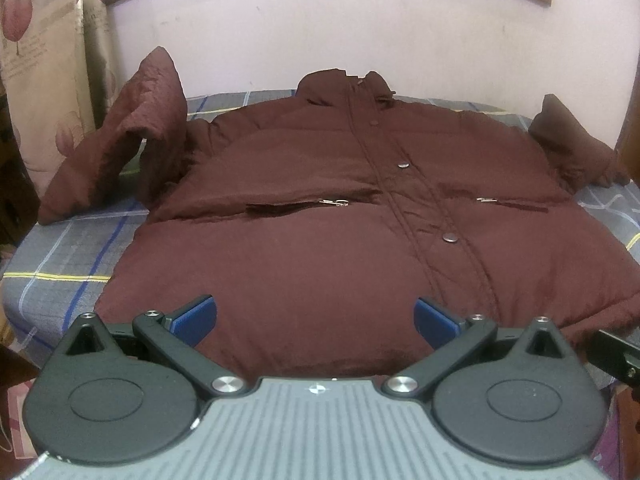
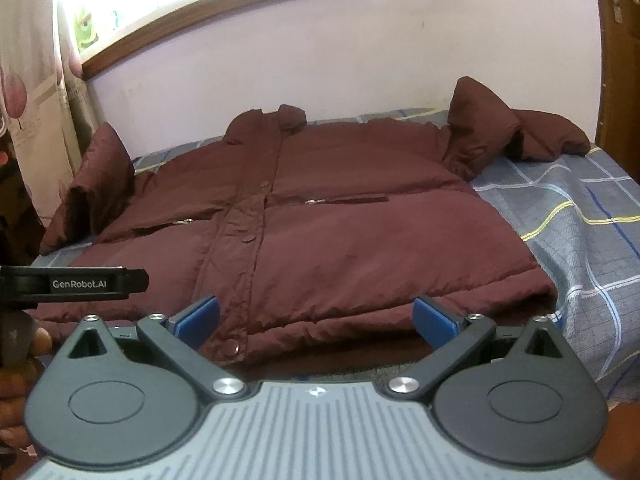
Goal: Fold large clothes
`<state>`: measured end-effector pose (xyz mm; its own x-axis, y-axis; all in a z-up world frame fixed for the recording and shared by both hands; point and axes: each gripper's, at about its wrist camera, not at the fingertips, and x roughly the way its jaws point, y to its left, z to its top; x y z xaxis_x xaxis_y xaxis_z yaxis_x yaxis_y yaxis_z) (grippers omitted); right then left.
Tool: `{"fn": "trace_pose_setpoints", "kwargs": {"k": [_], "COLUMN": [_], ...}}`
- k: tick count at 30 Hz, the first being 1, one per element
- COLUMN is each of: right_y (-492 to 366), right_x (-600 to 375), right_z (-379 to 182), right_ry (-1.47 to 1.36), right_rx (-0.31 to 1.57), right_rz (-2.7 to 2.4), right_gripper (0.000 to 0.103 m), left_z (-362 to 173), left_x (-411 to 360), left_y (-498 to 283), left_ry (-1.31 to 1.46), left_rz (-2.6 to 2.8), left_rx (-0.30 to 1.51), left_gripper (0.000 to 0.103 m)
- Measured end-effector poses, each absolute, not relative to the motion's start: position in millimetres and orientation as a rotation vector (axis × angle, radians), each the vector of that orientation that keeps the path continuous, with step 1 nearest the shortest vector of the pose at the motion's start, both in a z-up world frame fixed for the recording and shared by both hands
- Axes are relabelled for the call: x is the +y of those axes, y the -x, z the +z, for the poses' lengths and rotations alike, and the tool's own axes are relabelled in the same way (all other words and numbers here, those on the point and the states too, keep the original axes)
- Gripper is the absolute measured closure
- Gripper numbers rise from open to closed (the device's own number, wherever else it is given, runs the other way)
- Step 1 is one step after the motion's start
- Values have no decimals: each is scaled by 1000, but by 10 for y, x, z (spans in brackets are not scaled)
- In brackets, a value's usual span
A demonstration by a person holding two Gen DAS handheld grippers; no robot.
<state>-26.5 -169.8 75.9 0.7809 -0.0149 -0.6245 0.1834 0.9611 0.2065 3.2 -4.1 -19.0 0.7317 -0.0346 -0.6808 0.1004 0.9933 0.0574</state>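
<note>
A dark maroon puffer jacket (image 1: 320,208) (image 2: 320,220) lies front up on the bed, buttoned, collar toward the far wall and hem toward me. Both sleeves are bunched up and stick upward: the left sleeve (image 1: 132,136) (image 2: 96,176) and the right sleeve (image 1: 576,144) (image 2: 508,128). My left gripper (image 1: 316,320) hovers open over the left half of the hem, nothing between its blue pads. My right gripper (image 2: 316,320) stands open just above the hem's right half, also holding nothing. The left gripper's body (image 2: 72,280) shows at the left edge of the right wrist view.
The bed has a grey-blue checked sheet (image 2: 580,232) (image 1: 60,264), bare to the right and left of the jacket. A pale wall (image 1: 320,32) runs behind the bed with a wood-framed window (image 2: 240,4) above. A floral curtain (image 1: 40,60) hangs at the left. A wooden door (image 2: 620,60) is at the right.
</note>
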Motion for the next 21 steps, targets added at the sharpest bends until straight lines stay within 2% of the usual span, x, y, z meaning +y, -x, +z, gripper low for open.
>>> {"fn": "trace_pose_setpoints", "kwargs": {"k": [21], "right_y": [201], "right_x": [-1679], "right_z": [718], "right_ry": [-273], "right_rx": [707], "right_rz": [-123], "right_gripper": [0], "left_z": [-251], "left_x": [2], "left_y": [-84], "left_ry": [-77], "left_rz": [-64], "left_rx": [771], "left_gripper": [0]}}
